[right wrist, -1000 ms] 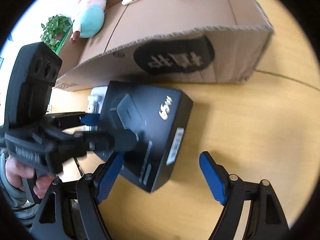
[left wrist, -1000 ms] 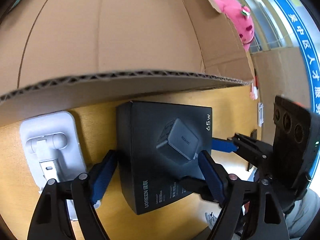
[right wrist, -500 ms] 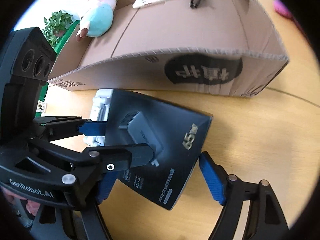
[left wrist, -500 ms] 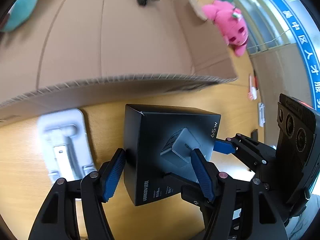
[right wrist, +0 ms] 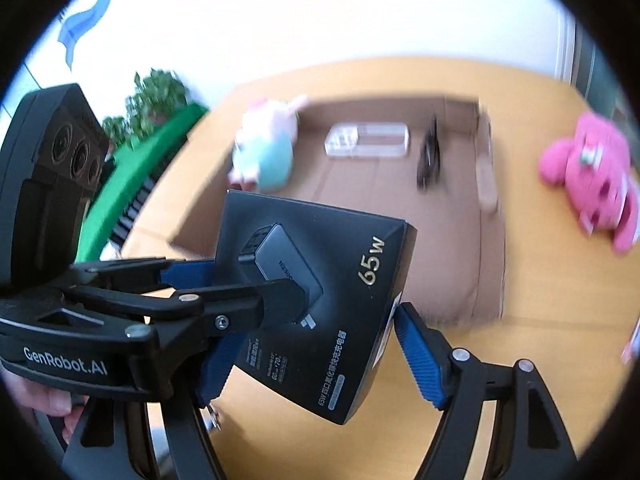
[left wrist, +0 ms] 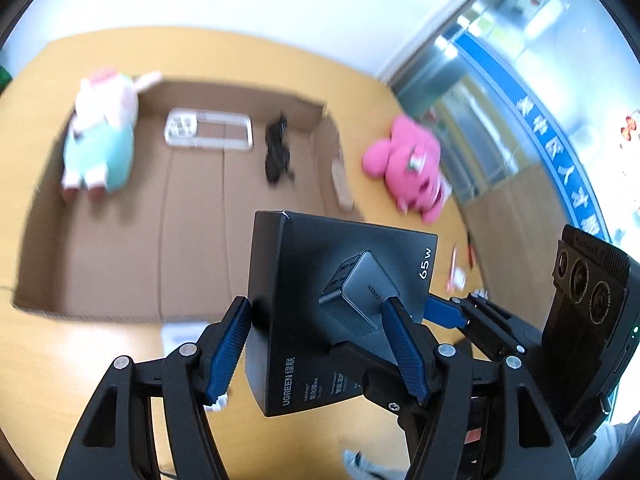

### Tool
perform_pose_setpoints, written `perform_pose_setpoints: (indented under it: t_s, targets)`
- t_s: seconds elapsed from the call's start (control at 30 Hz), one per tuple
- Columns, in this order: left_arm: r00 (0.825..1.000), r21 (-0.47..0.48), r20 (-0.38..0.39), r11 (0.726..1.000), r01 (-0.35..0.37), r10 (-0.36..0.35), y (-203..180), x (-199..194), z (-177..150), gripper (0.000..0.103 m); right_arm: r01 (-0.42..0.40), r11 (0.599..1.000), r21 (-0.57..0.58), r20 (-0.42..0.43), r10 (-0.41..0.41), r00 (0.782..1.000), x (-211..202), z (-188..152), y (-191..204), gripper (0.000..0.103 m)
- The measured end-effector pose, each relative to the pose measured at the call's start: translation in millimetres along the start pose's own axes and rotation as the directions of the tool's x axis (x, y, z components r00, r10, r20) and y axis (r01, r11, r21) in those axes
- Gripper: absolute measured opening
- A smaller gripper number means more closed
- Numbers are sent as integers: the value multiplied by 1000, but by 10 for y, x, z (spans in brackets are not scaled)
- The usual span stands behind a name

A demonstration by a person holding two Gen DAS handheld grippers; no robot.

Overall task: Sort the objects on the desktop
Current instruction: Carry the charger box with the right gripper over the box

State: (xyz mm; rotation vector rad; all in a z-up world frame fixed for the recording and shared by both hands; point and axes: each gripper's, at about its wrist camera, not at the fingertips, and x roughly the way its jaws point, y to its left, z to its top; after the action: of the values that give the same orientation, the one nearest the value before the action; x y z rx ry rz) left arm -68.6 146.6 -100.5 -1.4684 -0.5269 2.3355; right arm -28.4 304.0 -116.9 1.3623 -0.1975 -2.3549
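Observation:
A black charger box [left wrist: 336, 304] marked 65W is held in the air above the wooden desk by both grippers. My left gripper [left wrist: 320, 344] is shut on it, one pad on its left side and one on its top face. My right gripper [right wrist: 316, 356] is shut on the same box [right wrist: 316, 292], pads on its two opposite sides. The open cardboard box [left wrist: 120, 240] lies beyond and below, also in the right wrist view [right wrist: 460, 248]. It holds a teal plush [left wrist: 100, 148], a clear phone case [left wrist: 208, 134] and black glasses [left wrist: 278, 154].
A pink plush [left wrist: 412, 168] lies on the desk right of the cardboard box, also in the right wrist view [right wrist: 592, 176]. A white stand [left wrist: 184, 336] shows partly under the left gripper. A green plant [right wrist: 156, 96] stands far left. Small items [left wrist: 460, 268] lie at the desk's right.
Both grippers closed on the charger box and lifted it off the desk. The view rose, so the inside of the cardboard box now shows from above.

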Motion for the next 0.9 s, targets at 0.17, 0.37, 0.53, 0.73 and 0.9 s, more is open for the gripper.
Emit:
perform_pose_setpoints:
  t_s: [0.17, 0.37, 0.53, 0.73, 0.9]
  targets:
    - [998, 3, 53, 1000, -27, 27, 72, -227, 246, 71, -8, 999, -52, 72, 12, 997, -179, 335, 200, 75]
    - [996, -51, 52, 997, -63, 66, 518, -276, 358, 71, -31, 996, -85, 56, 36, 998, 143, 591, 449, 75]
    - [992, -87, 27, 988, -124, 127, 978, -249, 461, 71, -96, 993, -71, 1, 97, 995, 545, 720, 636, 75]
    - [983, -143, -60, 973, -183, 176, 1634, 6, 588, 71, -144, 988, -50, -72, 140, 987, 1246, 848, 843, 75]
    - [965, -152, -158, 961, -233, 209, 2088, 319, 614, 71, -189, 982, 13, -159, 189, 969, 1929, 872, 893, 75]
